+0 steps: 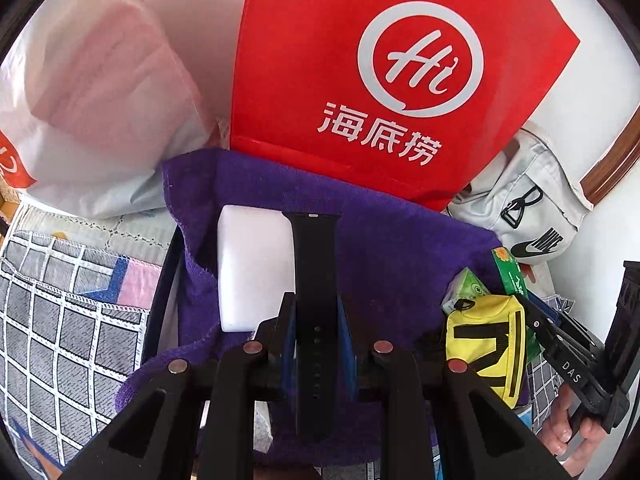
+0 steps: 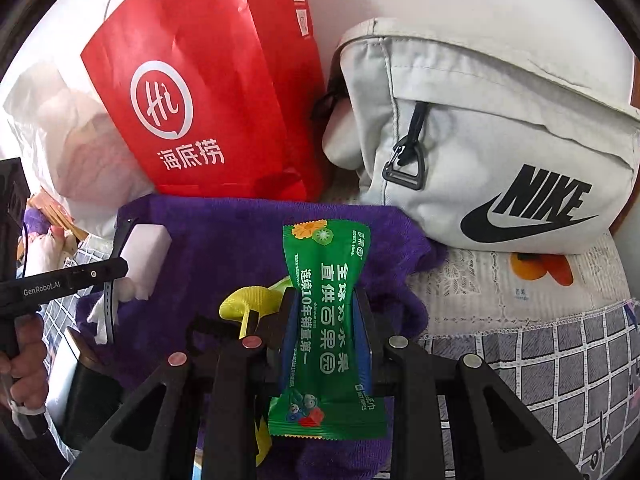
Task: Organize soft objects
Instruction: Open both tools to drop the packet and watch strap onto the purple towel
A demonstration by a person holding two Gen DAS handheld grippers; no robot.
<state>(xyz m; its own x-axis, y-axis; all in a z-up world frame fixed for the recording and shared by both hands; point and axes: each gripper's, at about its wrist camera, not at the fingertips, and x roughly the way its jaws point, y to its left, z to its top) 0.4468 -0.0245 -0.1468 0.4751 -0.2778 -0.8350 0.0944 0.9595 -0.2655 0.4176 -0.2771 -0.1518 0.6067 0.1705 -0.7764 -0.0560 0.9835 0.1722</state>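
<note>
Red paper bag: "Hi", "海底捞". Grey pouch: "NIKE". Green wet-wipes packet: "全球好水果 直供百果园", "WET WIPES". Left gripper body: "GenRobot.AI". Right gripper body: "DAS".

A matt black rubbery watch strap and a glossy green plastic wet-wipe packet lie over a fuzzy purple towel, with a smooth red paper bag and a matt grey woven-cloth Nike bag behind.
</note>
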